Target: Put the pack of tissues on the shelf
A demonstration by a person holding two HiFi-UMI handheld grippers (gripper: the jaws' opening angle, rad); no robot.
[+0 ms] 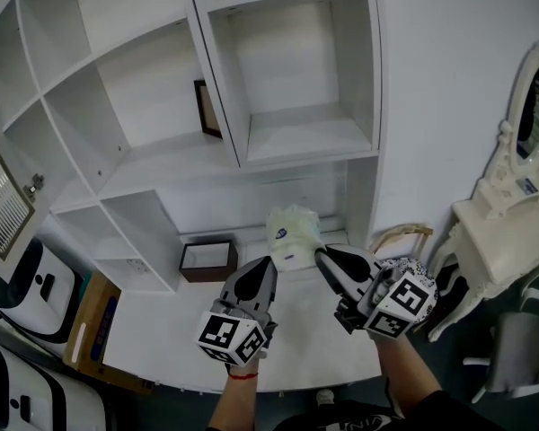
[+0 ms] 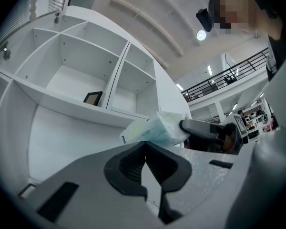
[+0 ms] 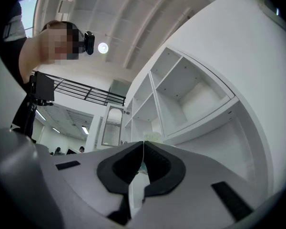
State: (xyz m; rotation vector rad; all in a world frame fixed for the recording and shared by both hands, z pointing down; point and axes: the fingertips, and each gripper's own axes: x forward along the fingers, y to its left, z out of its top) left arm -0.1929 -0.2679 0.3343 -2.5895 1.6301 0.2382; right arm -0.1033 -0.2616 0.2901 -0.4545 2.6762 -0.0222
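Observation:
The pack of tissues [image 1: 294,232] is a soft pale green and white packet held up in front of the white shelf unit [image 1: 305,137]. My right gripper [image 1: 320,254] is shut on the packet's right end, and that grip also shows in the left gripper view, where the pack [image 2: 155,130] hangs from the right gripper [image 2: 183,125]. In the right gripper view only a sliver of the pack [image 3: 152,136] shows above the closed right gripper [image 3: 143,144]. My left gripper [image 1: 269,263] is shut, its tips [image 2: 145,149] just under the packet's lower edge; I cannot tell whether they touch.
A small brown open box [image 1: 207,259] sits in the low compartment and a dark picture frame [image 1: 207,108] leans in a higher one. An ornate white dressing table with a mirror [image 1: 512,205] stands to the right. A cardboard box [image 1: 94,330] and white appliances [image 1: 36,281] lie to the left.

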